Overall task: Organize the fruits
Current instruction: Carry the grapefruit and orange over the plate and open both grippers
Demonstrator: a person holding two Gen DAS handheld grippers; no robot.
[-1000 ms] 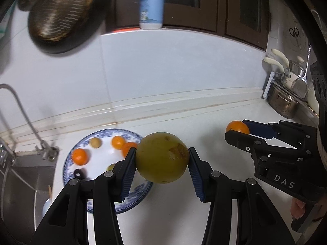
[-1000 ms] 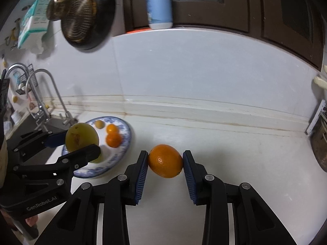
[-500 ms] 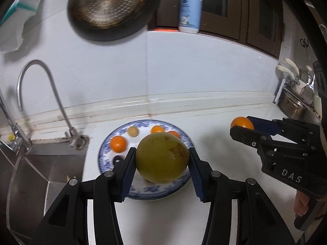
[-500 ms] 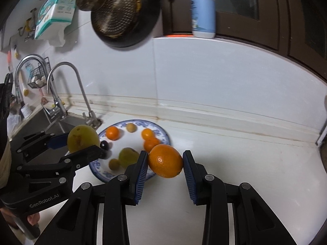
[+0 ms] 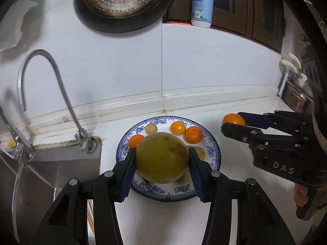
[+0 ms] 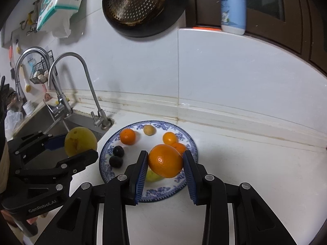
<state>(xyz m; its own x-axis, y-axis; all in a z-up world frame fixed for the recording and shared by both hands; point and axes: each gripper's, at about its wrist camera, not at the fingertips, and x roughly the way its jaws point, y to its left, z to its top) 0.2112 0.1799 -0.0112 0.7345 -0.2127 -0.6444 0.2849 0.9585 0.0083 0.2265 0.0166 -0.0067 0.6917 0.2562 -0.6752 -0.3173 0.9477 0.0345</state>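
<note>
My left gripper (image 5: 162, 159) is shut on a large yellow-green round fruit (image 5: 161, 157), held over the blue-and-white patterned plate (image 5: 212, 143). In the right wrist view that same fruit (image 6: 80, 141) hangs left of the plate (image 6: 104, 159), above the sink edge. My right gripper (image 6: 165, 161) is shut on an orange (image 6: 165, 160) over the plate's right half; the left wrist view shows this orange (image 5: 233, 119) right of the plate. On the plate lie small oranges (image 6: 127, 136), a small tan fruit (image 6: 149, 130), two dark fruits (image 6: 118, 151) and a pale green fruit (image 6: 152, 176), partly hidden.
A steel sink (image 5: 40, 169) with a curved tap (image 5: 51, 65) lies left of the plate. A pan with a strainer (image 5: 124, 2) hangs on the wall, beside a lotion bottle (image 5: 202, 4) on a ledge. Pots (image 5: 296, 98) stand at the far right. White counter (image 6: 255, 173) extends right.
Both grippers have moved left along the counter with their fruit. The plate now sits under them, and the sink and tap have come into view.
</note>
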